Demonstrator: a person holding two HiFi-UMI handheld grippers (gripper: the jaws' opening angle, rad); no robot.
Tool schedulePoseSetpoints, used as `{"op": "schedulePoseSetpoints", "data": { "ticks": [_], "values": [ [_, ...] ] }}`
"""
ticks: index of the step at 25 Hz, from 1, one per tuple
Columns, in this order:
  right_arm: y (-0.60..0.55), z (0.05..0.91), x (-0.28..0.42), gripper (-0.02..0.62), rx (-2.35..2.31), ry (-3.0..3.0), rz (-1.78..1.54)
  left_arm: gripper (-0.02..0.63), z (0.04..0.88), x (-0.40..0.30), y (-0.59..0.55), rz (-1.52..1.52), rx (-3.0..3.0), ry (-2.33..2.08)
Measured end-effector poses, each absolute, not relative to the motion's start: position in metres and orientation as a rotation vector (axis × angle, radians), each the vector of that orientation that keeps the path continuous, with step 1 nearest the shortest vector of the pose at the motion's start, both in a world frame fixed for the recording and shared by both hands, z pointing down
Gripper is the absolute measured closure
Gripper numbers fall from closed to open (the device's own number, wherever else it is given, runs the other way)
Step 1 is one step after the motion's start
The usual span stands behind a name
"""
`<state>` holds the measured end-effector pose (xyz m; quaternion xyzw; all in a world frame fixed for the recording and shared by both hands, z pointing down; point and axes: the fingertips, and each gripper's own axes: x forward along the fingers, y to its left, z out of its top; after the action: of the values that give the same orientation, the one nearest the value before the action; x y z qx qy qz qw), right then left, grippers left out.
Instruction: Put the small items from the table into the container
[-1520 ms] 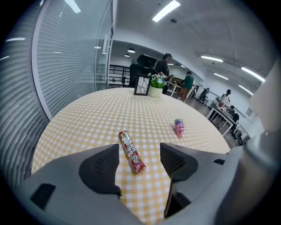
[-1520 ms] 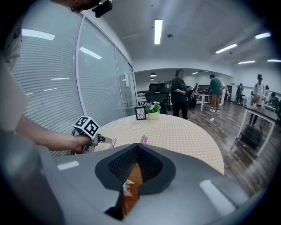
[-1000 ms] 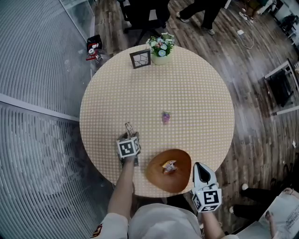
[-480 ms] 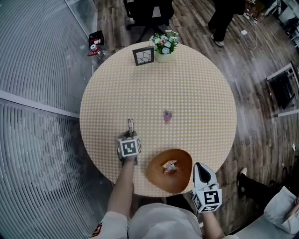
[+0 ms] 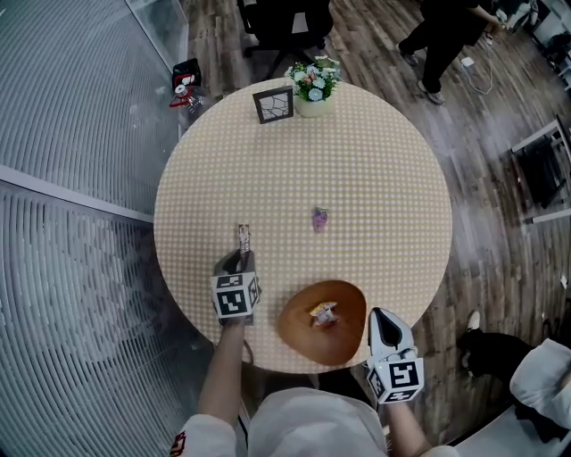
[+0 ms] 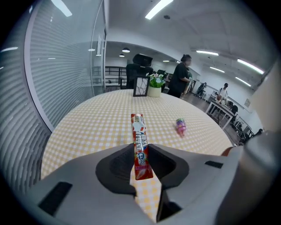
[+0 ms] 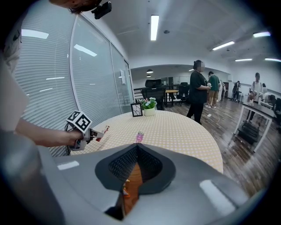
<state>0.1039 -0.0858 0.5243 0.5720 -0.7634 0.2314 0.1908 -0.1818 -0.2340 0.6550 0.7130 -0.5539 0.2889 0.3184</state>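
Now my left claw (image 5: 238,259) grips the red candy stick (image 6: 139,145) above the tabletop (image 5: 357,161); I'd carry it squarely over the brown bowl (image 5: 299,337) before letting go. Right claw (image 7: 137,148) rests closed, empty.

I'm standing in an open-plan office. My round checked worktop (image 5: 375,170) sits on wood-look flooring (image 5: 500,134). From 7 to 11 o'clock runs a glass partition with slatted blinds (image 5: 71,107), and a black swivel chair (image 5: 284,22) waits at 12 o'clock. Overhead I see long strip lights (image 7: 154,27). Past the far edge, people (image 7: 198,90) stand talking among rows of desks (image 7: 259,109), out around 2 o'clock. A small flower pot (image 5: 311,89) and a picture frame (image 5: 272,105) dress the worktop's 12 o'clock rim.
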Motion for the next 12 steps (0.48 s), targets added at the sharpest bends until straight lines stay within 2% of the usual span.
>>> {"op": "schedulePoseSetpoints", "data": {
  "ticks": [7, 12],
  "values": [
    [-0.077, 0.512, 0.098, 0.594, 1.562, -2.235, 0.625, 0.503, 0.568, -0.156, -0.174, 0.702, 2.053, -1.457],
    [-0.064, 0.509, 0.101, 0.594, 1.524, -2.291, 0.604, 0.503, 0.553, -0.114, -0.112, 0.732, 2.124, -1.359]
  ]
}}
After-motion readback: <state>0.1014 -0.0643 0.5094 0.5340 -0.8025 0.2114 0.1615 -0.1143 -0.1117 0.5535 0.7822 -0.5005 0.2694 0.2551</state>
